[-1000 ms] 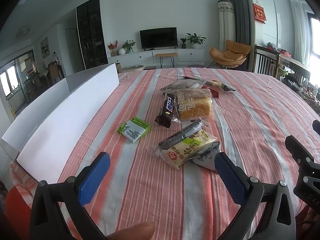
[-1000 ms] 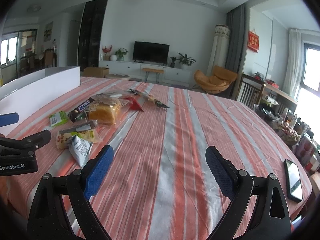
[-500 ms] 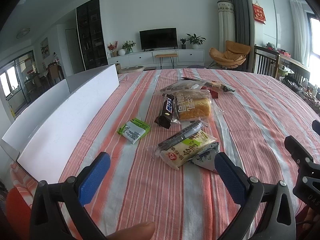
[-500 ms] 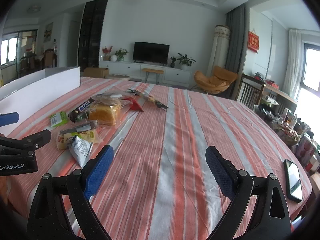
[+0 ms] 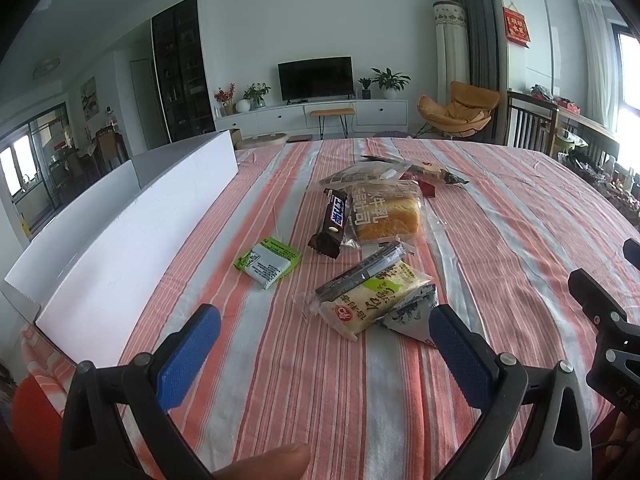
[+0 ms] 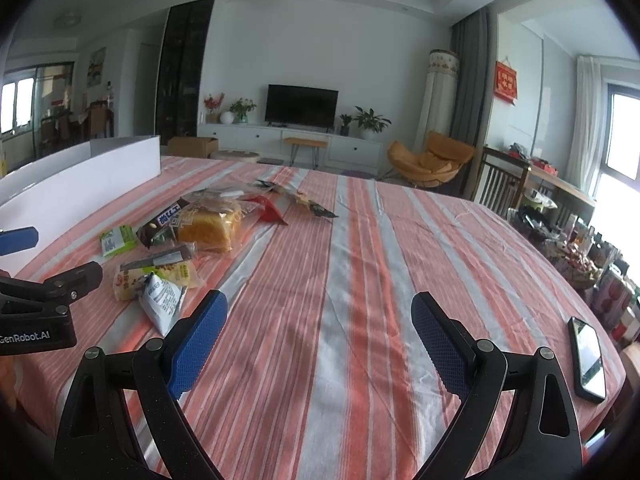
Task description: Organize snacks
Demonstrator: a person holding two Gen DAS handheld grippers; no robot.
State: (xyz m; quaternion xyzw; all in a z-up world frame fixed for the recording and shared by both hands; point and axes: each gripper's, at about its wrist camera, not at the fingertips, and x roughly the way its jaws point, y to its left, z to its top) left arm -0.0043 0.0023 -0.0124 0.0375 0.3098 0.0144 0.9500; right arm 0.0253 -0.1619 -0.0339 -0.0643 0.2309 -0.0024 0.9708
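Grippers spread wide, empty, above striped tablecloth.
Left gripper just short of snack pile; right gripper beside it, touching nothing.

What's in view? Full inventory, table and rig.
box: 1, white, table's left edge
green packet: 1, beside box
chocolate bar: 1, dark brown, against bread
bread: 1, golden, clear bag, mid-table
yellow pack: 1, nearest pile
dark bar: 1, on yellow pack
triangle pack: 1, white-blue, right of yellow pack
far wrappers: several, mixed, behind bread
phone: 1, black, right edge
tablecloth: 1, orange-white striped
left gripper: open, empty
right gripper: open, empty
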